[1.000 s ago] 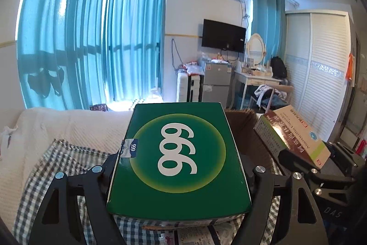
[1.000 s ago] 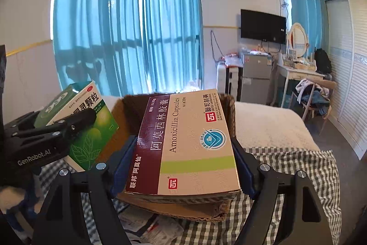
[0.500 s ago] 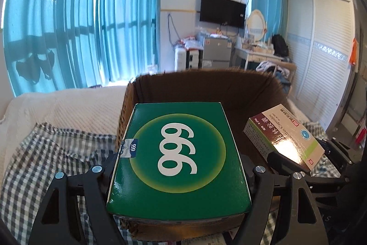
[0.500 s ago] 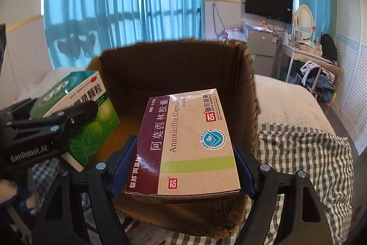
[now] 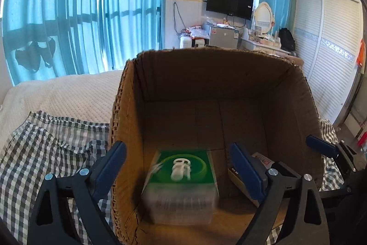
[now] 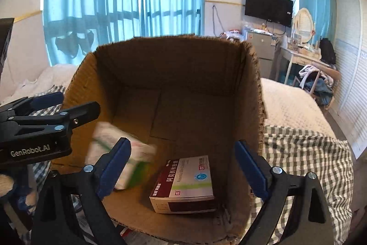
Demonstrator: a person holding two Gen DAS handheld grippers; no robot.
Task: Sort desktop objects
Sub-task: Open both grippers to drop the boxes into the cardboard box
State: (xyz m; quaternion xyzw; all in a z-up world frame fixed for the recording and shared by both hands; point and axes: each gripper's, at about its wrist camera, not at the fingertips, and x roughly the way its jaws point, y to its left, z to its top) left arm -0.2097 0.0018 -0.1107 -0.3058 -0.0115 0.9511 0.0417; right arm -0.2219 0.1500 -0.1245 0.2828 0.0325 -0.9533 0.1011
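Both grippers' jaws have just been opening, nothing clamped: left gripper (image 5: 177,167) and right gripper (image 6: 182,164) stand apart. Green box (image 5: 183,178) blurred, amoxicillin box (image 6: 185,185) lower centre, both inside carton (image 6: 174,61). Packets under the carton's lower edge look unsorted.

- Cardboard box (image 6: 174,75): matt brown corrugated card, rough torn rim.
- Medicine pack (image 6: 185,183) inside box: smooth printed card, slight sheen.
- Checked cloth (image 6: 305,160) beside box: soft woven fabric, matt.
- Bedspread (image 5: 68,95) behind box: white quilted, dimpled.
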